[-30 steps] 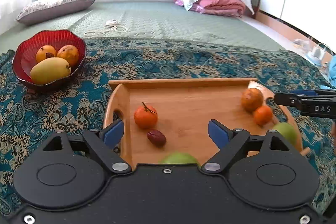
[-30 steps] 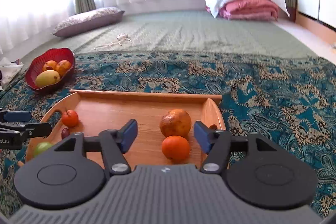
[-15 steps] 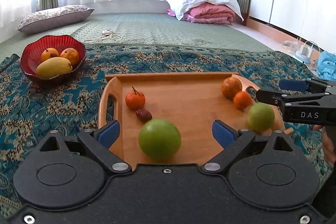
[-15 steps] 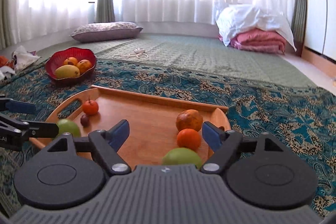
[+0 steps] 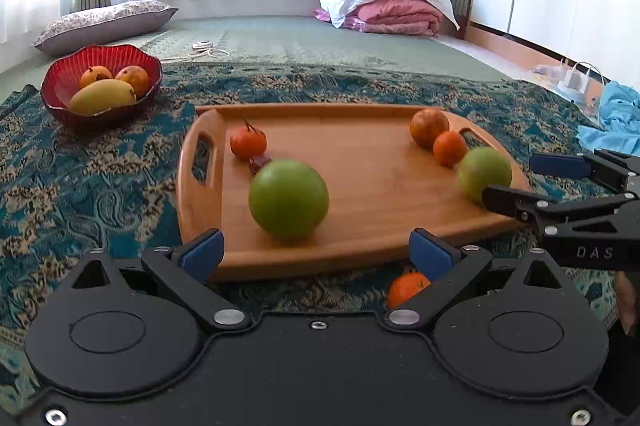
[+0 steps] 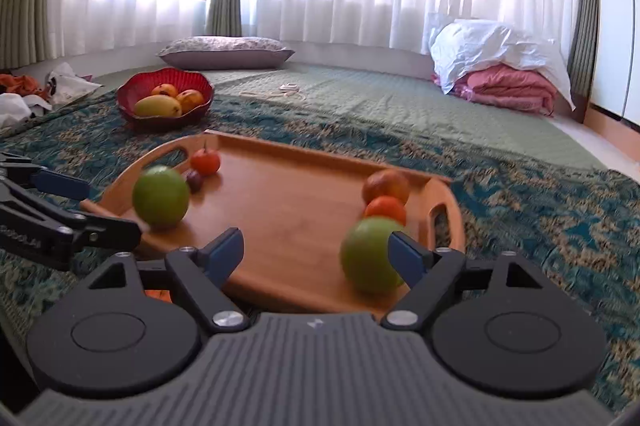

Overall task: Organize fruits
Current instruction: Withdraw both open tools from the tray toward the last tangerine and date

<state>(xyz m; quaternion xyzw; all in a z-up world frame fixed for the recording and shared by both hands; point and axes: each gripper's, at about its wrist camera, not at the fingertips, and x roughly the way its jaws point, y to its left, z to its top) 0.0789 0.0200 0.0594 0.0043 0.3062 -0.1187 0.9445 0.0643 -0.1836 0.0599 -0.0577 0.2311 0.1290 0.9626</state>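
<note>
A wooden tray [image 5: 360,186] lies on the patterned cloth. It holds a green apple [image 5: 289,199] near its front left, a second green apple [image 5: 485,175] at the right, a small tomato-like fruit [image 5: 248,143], a dark date [image 5: 259,163], an orange [image 5: 449,148] and a reddish fruit [image 5: 429,126]. Another orange [image 5: 407,288] lies on the cloth in front of the tray. My left gripper [image 5: 316,256] is open and empty before the tray's front edge. My right gripper [image 6: 318,252] is open and empty, its right finger beside the second green apple [image 6: 370,252].
A red bowl [image 5: 56,94] with a mango and two orange fruits stands at the back left on the cloth [image 5: 80,186]. A pillow [image 5: 104,22], folded bedding [image 5: 384,2], a cable and a blue garment [image 5: 616,118] lie further off.
Both grippers have drawn back and risen from the tray. The two green apples and the orange on the cloth have come into view.
</note>
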